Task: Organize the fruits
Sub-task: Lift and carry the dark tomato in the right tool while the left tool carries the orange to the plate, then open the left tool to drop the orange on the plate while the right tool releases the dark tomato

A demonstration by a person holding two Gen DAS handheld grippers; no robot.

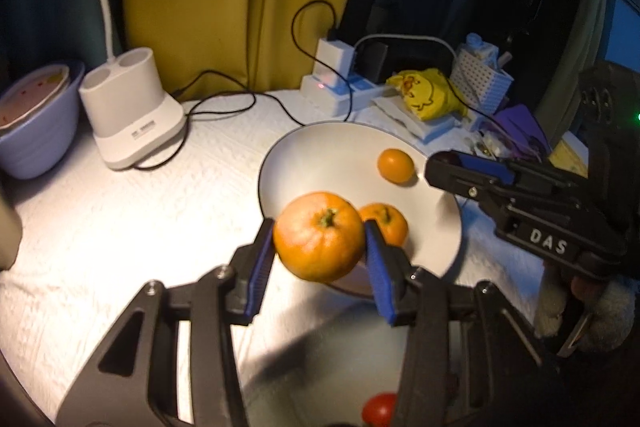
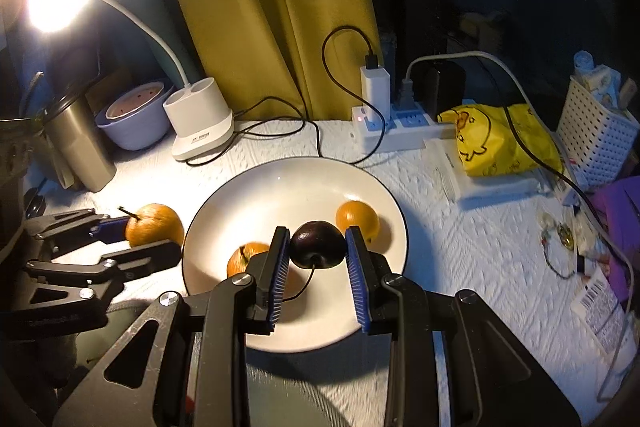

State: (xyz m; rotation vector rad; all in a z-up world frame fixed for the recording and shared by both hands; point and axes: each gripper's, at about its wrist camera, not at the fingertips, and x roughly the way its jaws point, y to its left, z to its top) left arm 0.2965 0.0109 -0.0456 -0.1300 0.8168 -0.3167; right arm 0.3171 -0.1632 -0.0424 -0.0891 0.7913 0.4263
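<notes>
Now the left gripper (image 1: 320,239) pinches a large orange (image 1: 319,235) and the right gripper (image 2: 317,246) pinches a dark plum (image 2: 317,245); lower both gently onto the plate (image 2: 248,195), clear of fruit already there.

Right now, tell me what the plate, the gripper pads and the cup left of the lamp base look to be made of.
Plate: likely glazed ceramic, glossy white with a thin dark rim.
Gripper pads: probably rubber or soft plastic, matte blue with fine ribs.
Cup: looks like brushed stainless steel, a dull grey sheen, though the light is dim there.
</notes>
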